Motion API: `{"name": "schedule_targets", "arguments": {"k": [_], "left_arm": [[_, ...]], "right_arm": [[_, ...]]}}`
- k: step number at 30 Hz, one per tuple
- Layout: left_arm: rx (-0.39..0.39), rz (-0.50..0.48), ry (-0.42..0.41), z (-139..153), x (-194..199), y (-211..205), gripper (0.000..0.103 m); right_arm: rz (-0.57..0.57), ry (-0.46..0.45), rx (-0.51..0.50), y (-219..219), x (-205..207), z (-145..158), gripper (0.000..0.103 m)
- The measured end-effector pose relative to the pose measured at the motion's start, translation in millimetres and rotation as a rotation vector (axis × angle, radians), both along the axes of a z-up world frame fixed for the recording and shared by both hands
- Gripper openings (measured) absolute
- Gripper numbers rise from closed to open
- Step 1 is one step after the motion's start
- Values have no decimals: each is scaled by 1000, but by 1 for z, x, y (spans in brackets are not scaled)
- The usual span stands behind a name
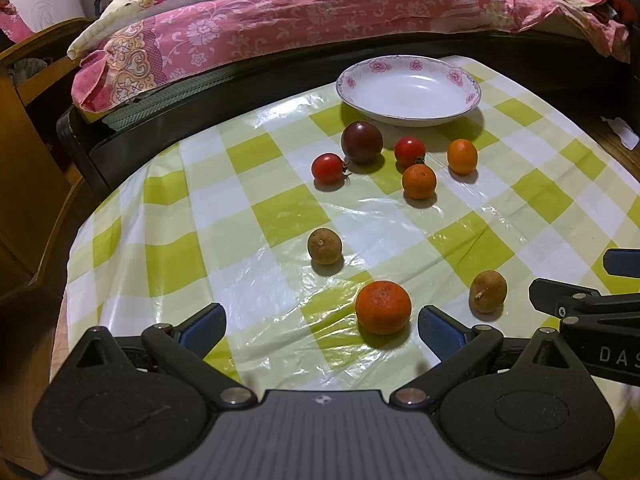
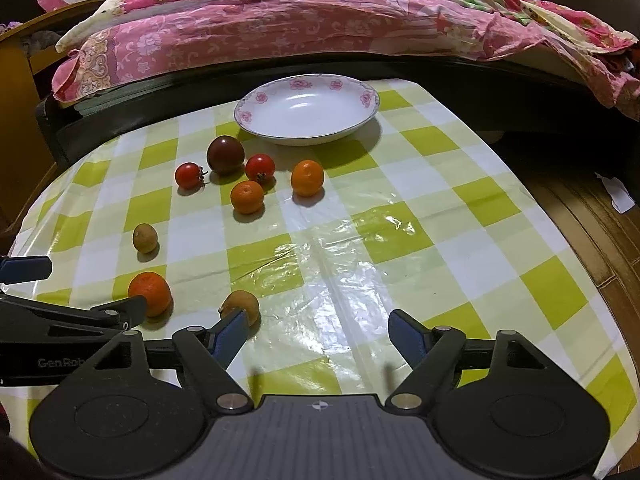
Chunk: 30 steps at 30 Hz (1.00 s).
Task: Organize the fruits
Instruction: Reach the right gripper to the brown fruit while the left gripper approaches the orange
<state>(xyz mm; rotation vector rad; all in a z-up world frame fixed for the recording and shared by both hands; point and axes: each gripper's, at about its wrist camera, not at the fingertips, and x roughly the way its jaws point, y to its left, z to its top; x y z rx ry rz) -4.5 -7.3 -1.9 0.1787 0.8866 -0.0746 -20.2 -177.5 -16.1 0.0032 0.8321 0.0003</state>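
Note:
A white plate with a pink flower rim [image 1: 468,82] [image 2: 366,96] stands empty at the far side of the checked table. Before it lie a dark plum-coloured tomato [image 1: 361,142] [image 2: 225,155], two red cherry tomatoes [image 1: 328,168] [image 1: 409,150], and two small oranges [image 1: 419,181] [image 1: 462,156]. Nearer lie a brown longan [image 1: 325,246], a larger orange [image 1: 383,307] [image 2: 150,293] and a second longan [image 1: 487,291] [image 2: 241,307]. My left gripper [image 1: 322,330] is open and empty, with the larger orange just inside its right finger. My right gripper [image 2: 316,336] is open and empty, the second longan by its left finger.
A bed with a pink floral quilt [image 1: 280,12] [image 2: 280,20] runs along the table's far edge. Wooden furniture [image 1: 24,128] stands at the left. The wooden floor with a scrap of white paper [image 2: 620,196] lies to the right. The table's right half [image 2: 460,240] holds no fruit.

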Motion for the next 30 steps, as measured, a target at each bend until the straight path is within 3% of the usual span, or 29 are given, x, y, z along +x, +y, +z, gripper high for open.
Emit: {"name": "schedule_targets", "arguments": {"k": [20, 30], "left_arm": [[40, 0, -9, 1, 2, -1, 103], [74, -41, -21, -1, 3, -4, 103]], "right_arm": [[57, 19, 27, 6, 7, -2, 58], [102, 26, 40, 5, 14, -1, 57]]}}
